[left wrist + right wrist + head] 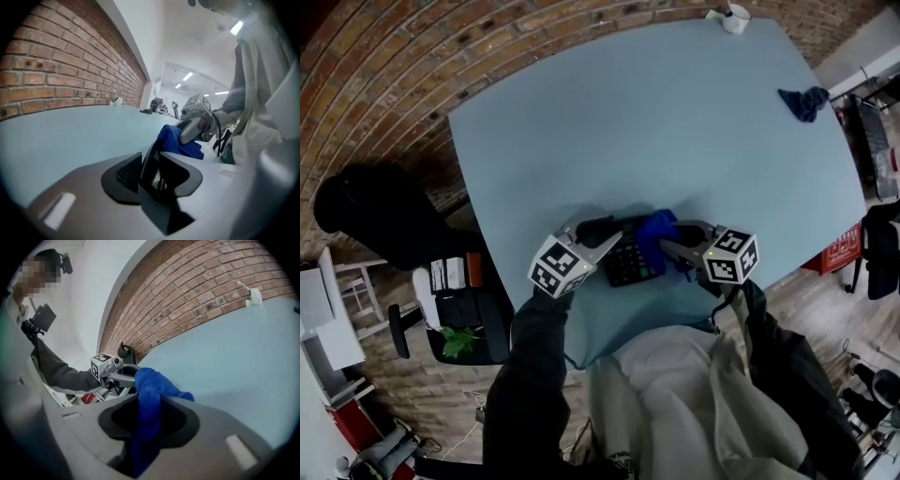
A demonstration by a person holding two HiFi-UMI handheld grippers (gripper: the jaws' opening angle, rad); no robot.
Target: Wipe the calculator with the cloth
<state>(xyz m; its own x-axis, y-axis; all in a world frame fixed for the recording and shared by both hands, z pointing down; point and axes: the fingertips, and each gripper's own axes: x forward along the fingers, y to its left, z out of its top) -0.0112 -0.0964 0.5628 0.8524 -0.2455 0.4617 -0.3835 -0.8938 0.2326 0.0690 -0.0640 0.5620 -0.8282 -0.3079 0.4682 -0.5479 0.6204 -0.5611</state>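
Note:
A black calculator [630,262] lies near the front edge of the light blue table [675,122]. My left gripper [602,239] is at its left end. In the left gripper view the calculator [149,161] stands edge-on as a thin dark slab between the pads, and my left gripper [151,165] is shut on it. My right gripper [673,239] comes in from the right, shut on a bright blue cloth [656,228] that rests on the calculator's right part. In the right gripper view the cloth [149,390] bulges out of the jaws of the right gripper [147,420], and the left gripper [119,373] sits just beyond it.
A second, darker blue cloth [803,101] lies by the table's right edge. A small white cup [734,17] stands at the far edge. A brick wall [412,56] runs behind and to the left. A black office chair [459,309] stands left of the table's near corner.

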